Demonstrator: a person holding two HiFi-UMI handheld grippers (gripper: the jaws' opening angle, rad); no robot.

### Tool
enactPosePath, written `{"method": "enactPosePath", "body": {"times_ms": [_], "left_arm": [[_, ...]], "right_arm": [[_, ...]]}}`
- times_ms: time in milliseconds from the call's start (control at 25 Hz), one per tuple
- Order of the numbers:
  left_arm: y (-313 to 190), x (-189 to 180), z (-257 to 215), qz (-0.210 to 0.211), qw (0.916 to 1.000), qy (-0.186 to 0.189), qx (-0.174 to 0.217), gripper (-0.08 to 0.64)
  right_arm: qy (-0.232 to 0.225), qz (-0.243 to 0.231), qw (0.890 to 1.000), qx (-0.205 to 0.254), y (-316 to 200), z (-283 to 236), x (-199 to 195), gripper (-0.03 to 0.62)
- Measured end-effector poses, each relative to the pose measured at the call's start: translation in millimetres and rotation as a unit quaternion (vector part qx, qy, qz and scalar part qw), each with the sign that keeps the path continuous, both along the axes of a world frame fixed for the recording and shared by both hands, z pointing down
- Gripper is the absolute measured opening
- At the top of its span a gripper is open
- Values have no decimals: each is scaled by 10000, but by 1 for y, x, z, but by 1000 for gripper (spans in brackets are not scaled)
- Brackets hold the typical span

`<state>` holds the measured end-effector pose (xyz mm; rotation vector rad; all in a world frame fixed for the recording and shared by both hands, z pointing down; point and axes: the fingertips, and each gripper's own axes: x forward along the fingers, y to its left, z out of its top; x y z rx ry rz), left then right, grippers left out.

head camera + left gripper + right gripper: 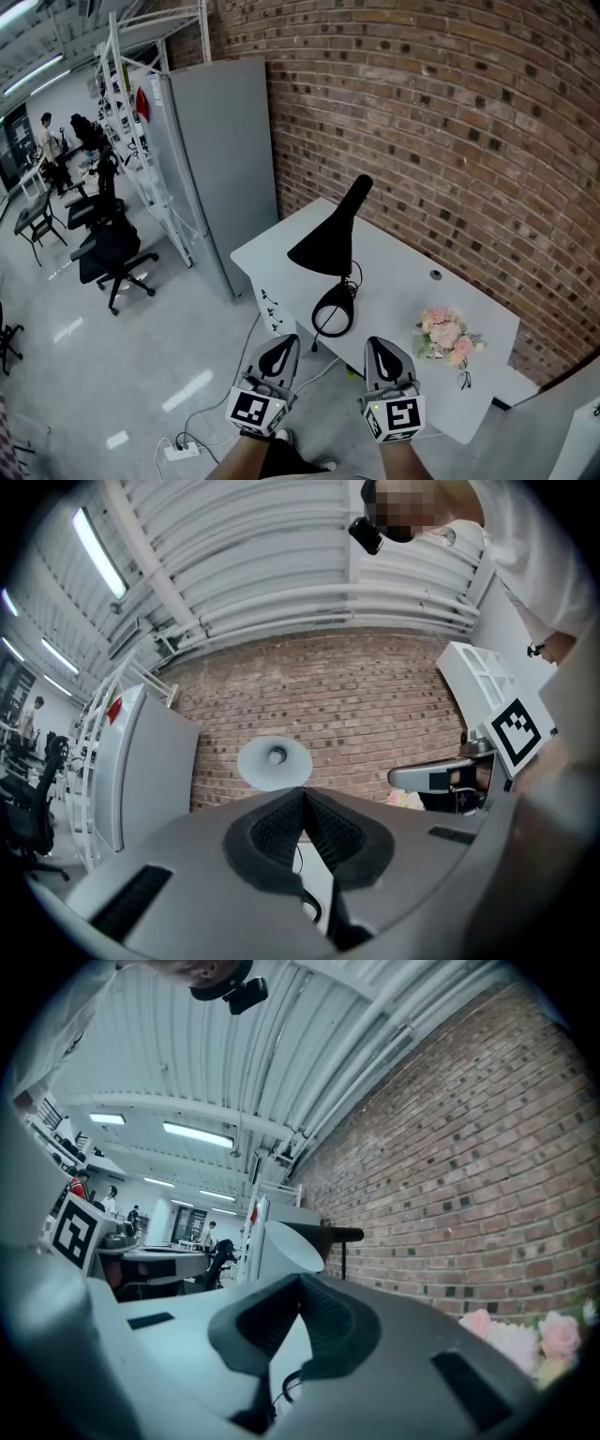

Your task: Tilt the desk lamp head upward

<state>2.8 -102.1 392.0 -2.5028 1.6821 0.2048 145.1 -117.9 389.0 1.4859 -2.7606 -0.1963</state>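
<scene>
**Brick wall, white desk, both grippers short of the lamp**

Brick wall (450, 122) runs behind a white desk (412, 281), with a grey cabinet (220, 159) at the desk's far left end and office chairs (108, 248) out on the shiny floor beyond. On the desk I see the black lamp (330, 246). Its ring-shaped base (333, 312) sits near the front edge, and its cone head (319, 253) faces down and out toward me, with the stem slanting up toward the wall. A bunch of pink flowers (446, 336) lies to the right of the base, apart from it.

I hold the left gripper (279, 352) and the right gripper (384, 354) side by side in front of the desk, near the base but touching nothing. In the left gripper view the ribbed pads (277, 832) are clenched tip to tip with nothing between them, and the lamp's open shade (274, 763) shows just above them. The right gripper view shows the same: pads (333, 1321) pressed together, empty, and the shade (298, 1246) beyond, side-on. A power strip (180, 452) lies on the floor at lower left.
</scene>
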Motion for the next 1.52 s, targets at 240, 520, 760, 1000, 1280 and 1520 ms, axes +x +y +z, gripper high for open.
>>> {"method": "enactPosePath", "body": {"times_ms": [240, 520, 760, 1000, 1280, 1520], "left_arm": [[3, -1, 0, 8, 10000, 46, 8, 3], [4, -2, -2, 38, 10000, 45, 17, 3], [6, -1, 0, 60, 10000, 32, 5, 3], [9, -2, -1, 77, 10000, -9, 1, 3], [11, -5, -2, 78, 10000, -14, -2, 3], [12, -5, -4, 97, 9999, -28, 9, 3]], "right_arm": [[48, 20, 10000, 80, 3, -1, -2, 15], [45, 96, 9999, 27, 5, 3, 4, 15], [18, 85, 10000, -27, 7, 5, 2, 15], [33, 40, 10000, -6, 9, 4, -2, 15], [-17, -10, 10000, -18, 12, 5, -8, 15], [-30, -25, 10000, 8, 12, 2, -9, 15]]}}
